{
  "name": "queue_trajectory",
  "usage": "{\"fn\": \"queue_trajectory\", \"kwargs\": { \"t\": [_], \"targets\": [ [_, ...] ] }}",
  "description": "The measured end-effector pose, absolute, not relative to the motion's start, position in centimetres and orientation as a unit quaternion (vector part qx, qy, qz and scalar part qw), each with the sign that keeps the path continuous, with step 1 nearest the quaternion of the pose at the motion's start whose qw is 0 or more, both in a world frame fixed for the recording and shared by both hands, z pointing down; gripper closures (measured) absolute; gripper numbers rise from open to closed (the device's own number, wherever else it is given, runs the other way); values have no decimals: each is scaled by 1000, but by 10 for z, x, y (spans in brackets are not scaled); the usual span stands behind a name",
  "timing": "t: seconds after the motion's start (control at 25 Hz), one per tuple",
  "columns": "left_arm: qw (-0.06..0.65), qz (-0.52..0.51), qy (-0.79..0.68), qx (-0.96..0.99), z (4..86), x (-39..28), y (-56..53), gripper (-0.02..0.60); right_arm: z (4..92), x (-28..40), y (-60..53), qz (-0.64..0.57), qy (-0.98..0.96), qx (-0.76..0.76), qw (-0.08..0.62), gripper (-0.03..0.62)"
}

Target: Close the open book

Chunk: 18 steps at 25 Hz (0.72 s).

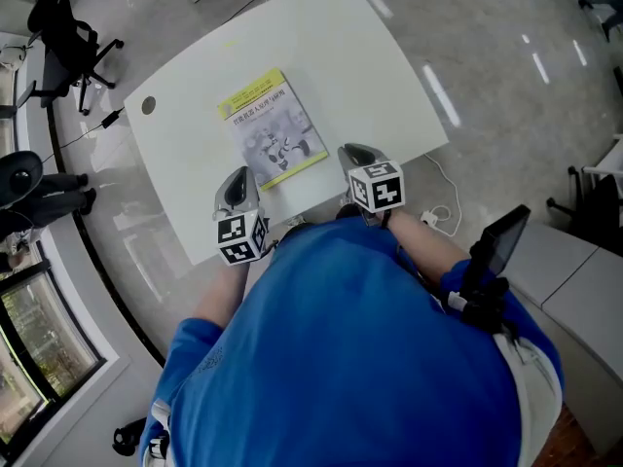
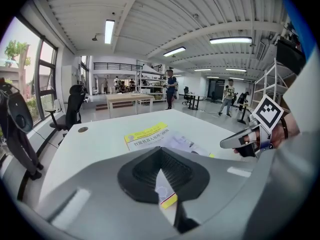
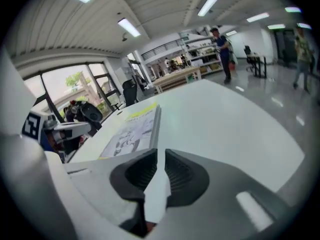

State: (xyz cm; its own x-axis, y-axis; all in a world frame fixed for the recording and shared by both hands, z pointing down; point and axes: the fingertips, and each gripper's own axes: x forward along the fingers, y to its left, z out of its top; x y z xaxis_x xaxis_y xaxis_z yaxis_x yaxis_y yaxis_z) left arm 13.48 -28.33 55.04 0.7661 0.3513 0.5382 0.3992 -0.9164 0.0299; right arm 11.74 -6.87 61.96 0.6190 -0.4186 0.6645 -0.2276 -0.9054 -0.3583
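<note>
The book (image 1: 273, 127) lies closed and flat on the white table (image 1: 350, 56), its yellow-and-white cover facing up. It also shows ahead of the jaws in the left gripper view as the book (image 2: 150, 136) and in the right gripper view as the book (image 3: 132, 131). My left gripper (image 1: 237, 188) hovers just off the book's near left corner, its jaw tips touching with nothing held (image 2: 160, 151). My right gripper (image 1: 358, 156) sits near the book's right edge, its jaws a narrow slit apart and empty (image 3: 156, 154).
A round cable hole (image 1: 148, 105) is in the table's left corner. A black office chair (image 1: 68, 32) stands beyond the table, and a white cable (image 1: 440, 214) lies on the floor at the right. People (image 2: 170, 86) stand far off in the hall.
</note>
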Motion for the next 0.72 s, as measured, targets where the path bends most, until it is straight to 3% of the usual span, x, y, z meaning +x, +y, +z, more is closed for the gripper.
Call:
{"fn": "queue_trajectory", "kwargs": {
  "t": [0.12,0.32,0.72],
  "targets": [
    [47,-278,-182,-942,549,131,-276,575,596,129,-66,-348,215,-912,19,554],
    [49,-270,-162,-948,546,124,-261,575,566,140,-77,-283,270,-919,-59,554],
    [32,-242,-155,-957,529,94,-272,575,539,111,-118,-257,297,-917,-69,559]
  ]
}}
